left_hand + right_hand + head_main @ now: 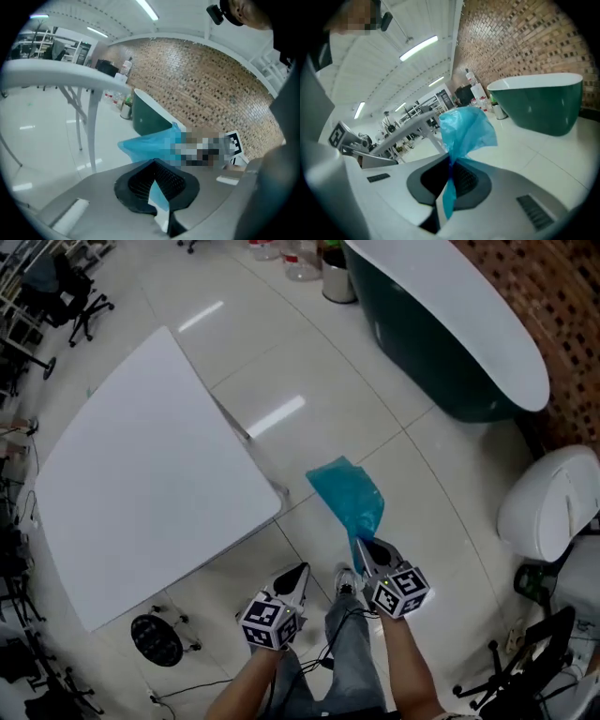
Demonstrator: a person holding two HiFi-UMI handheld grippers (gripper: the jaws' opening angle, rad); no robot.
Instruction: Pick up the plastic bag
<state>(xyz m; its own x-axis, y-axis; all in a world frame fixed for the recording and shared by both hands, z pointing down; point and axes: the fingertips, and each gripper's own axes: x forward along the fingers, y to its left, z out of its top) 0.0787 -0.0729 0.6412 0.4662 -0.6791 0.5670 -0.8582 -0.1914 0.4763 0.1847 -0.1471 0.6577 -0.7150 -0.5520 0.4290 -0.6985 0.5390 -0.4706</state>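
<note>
1. Looking down through the head view, I see a pale tiled floor (pixel 309 362) filling most of the scene. A big white table (pixel 141 474) stands on the left and a dark green bathtub (pixel 450 343) with a white rim at the upper right.
2. Next in size is the plastic bag (pixel 349 498), a crumpled blue film. It bunches out ahead of the gripper in my right hand, between the table's corner and the tub. It touches neither of them, and I judge it clear of the floor.
3. That makes the pick-up as good as done by my reading: the bag is caught and carried in the air. What is left, at most, is to keep the hold and bring the bag wherever it is wanted. No drop-off place shows in the pictures.
4. My right gripper (pixel 451 171) is clamped tight on the bag's gathered neck. The film balloons out beyond the pads, and a narrow blue tail runs back through the seam toward the camera.
5. My left gripper (pixel 157 185) sits just beside it, lower in the head view, with its jaws closed together and no part in carrying the bag.
6. Smallest of all is a pale blue sliver (pixel 158 196) at the left seam. I cannot tell whether it is a scrap of the film or something on the pad.
</note>
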